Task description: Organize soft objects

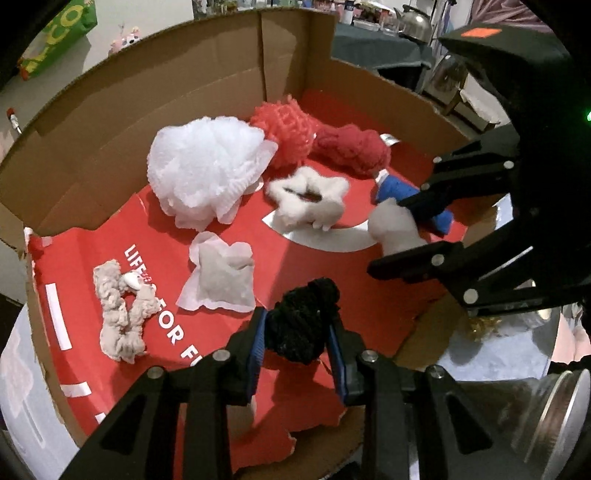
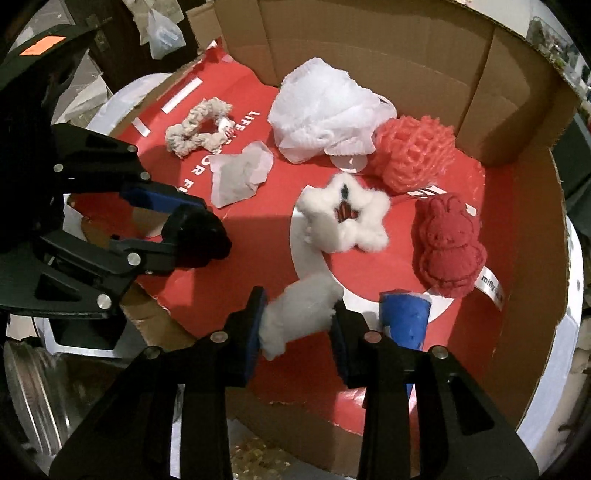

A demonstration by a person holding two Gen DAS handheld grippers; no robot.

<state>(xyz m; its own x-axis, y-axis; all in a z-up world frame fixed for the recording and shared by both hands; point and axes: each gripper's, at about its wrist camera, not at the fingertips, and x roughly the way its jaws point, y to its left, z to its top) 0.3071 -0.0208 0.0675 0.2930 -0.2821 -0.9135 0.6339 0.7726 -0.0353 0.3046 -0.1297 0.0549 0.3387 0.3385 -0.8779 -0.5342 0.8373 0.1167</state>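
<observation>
1. Left wrist view: the left gripper (image 1: 298, 345) is closed on a black fuzzy object (image 1: 301, 321), held above the near edge of the cardboard box (image 1: 207, 74). From left to right on the red box floor lie a beige scrunchie (image 1: 122, 317), a grey sachet (image 1: 221, 282), a white mesh pouf (image 1: 207, 166), a white star-shaped plush (image 1: 308, 201), a red net sponge (image 1: 288, 129) and a dark red plush (image 1: 351, 149).
2. Only this view shows the room beyond the box: a green bag (image 1: 59, 37) at upper left, and a metal kettle (image 1: 415, 22) on a dark-covered table (image 1: 369, 44) at upper right.
3. Right wrist view: the right gripper (image 2: 298, 332) is clamped on a white fluffy object (image 2: 299, 314), with a blue cylinder (image 2: 406, 317) just beside its right finger. The left gripper enters at left, its jaws pinching the black object.
4. Only this view reveals the dark red plush as a rabbit figure with a white label, and a dark opening in the middle of the star plush.
5. Surface: the box rests on a white worktop (image 2: 546, 387); a glass jar (image 1: 554, 417) stands near the box's near edge.
</observation>
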